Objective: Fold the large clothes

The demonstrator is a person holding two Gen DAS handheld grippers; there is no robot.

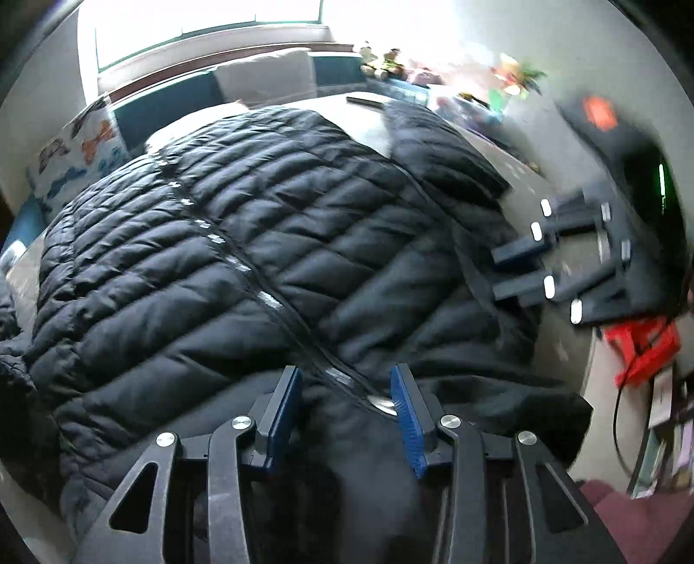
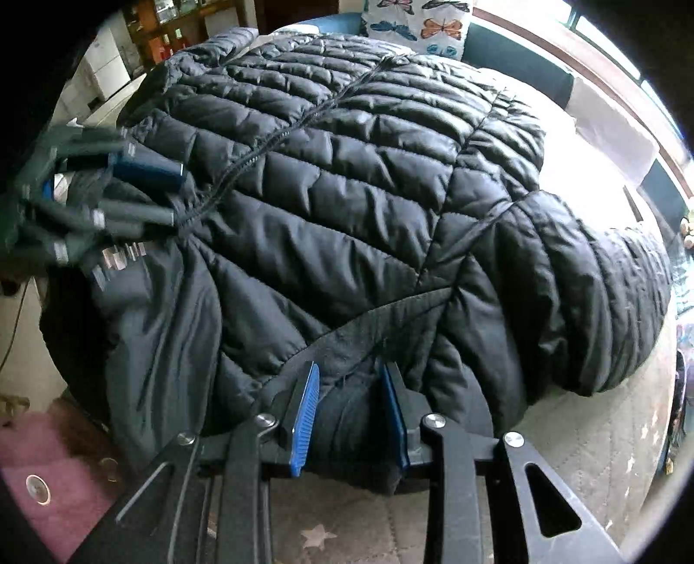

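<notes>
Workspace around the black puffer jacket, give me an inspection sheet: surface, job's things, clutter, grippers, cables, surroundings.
Surface: bed with a pale quilted cover.
Job's things: black puffer jacket spread front up, zip closed, one sleeve out to the side.
Clutter: small dark flat object on the bed beyond the jacket.
Grippers: left gripper over the jacket's near edge at the zip, grip unclear; right gripper closed on a bunch of jacket fabric.
Cables: black cable hanging beside the bed.
Surroundings: butterfly-print pillow, window, red stool, pink rug.
</notes>
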